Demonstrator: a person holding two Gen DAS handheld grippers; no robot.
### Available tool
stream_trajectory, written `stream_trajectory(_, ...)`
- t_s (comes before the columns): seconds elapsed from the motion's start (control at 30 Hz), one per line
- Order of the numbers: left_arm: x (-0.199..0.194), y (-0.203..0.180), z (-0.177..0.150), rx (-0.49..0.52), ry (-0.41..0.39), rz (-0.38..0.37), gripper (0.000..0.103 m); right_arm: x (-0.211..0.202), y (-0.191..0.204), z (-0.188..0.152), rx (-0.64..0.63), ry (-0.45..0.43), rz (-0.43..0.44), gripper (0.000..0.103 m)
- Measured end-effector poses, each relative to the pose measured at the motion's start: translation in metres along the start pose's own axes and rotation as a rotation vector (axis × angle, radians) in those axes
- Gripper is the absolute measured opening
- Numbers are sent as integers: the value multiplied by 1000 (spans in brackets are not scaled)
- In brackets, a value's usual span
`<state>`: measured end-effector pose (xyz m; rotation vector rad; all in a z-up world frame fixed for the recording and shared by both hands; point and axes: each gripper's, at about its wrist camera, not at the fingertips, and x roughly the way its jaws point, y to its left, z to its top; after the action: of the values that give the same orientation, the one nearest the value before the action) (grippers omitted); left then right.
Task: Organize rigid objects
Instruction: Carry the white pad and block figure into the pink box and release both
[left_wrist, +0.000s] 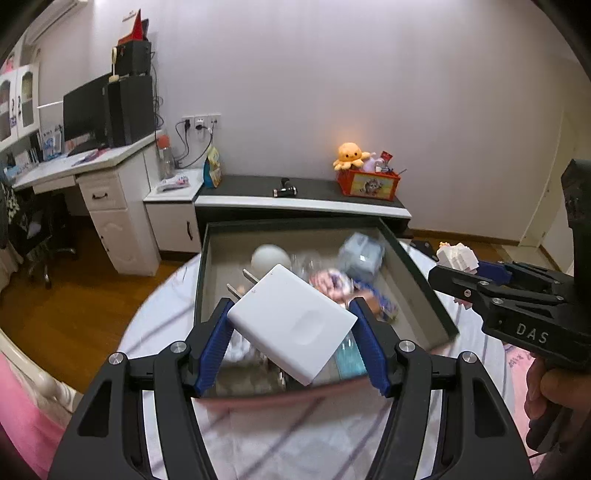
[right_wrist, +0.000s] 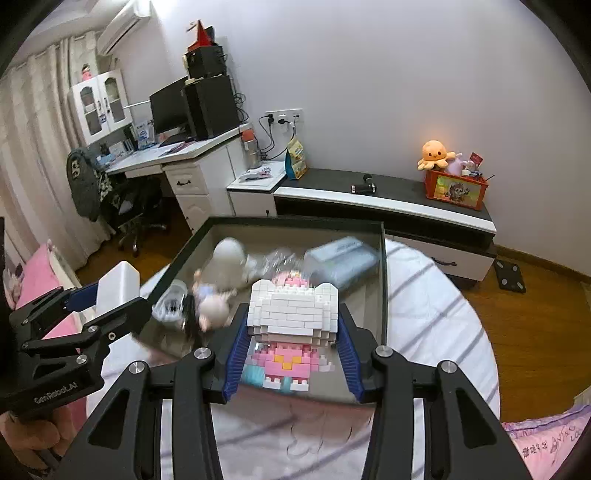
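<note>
Above the dark tray (left_wrist: 417, 273), our left gripper (left_wrist: 291, 328) clamps a tilted white box (left_wrist: 295, 321); our right gripper (right_wrist: 293, 339) clamps a brick-built figure (right_wrist: 293, 314). The tray's contents are blurred and partly hidden.

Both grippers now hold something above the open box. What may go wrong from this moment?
1. The white charger sits tilted, corner to corner, between the left gripper pads; it may twist or slip out.
2. The brick figure in the right gripper is made of small bricks; squeezing or a bump might break pieces off.
3. Anything dropped would land on the doll and other items crowded in the box.
</note>
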<state>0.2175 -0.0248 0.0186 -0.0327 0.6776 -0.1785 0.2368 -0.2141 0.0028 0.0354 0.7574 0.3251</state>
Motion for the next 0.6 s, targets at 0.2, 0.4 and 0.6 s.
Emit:
stream_trajectory(0.2, 26, -2, 20, 10, 23, 9, 65, 34, -14, 23, 28, 52, -27, 45)
stream_trajectory(0.4, 56, -5, 23, 8, 70, 3, 65, 64, -23, 21, 50, 105, -30, 45)
stream_trajectory(0.6, 77, -7, 24, 7, 106, 5, 65, 83, -30, 17, 74, 141, -27, 45)
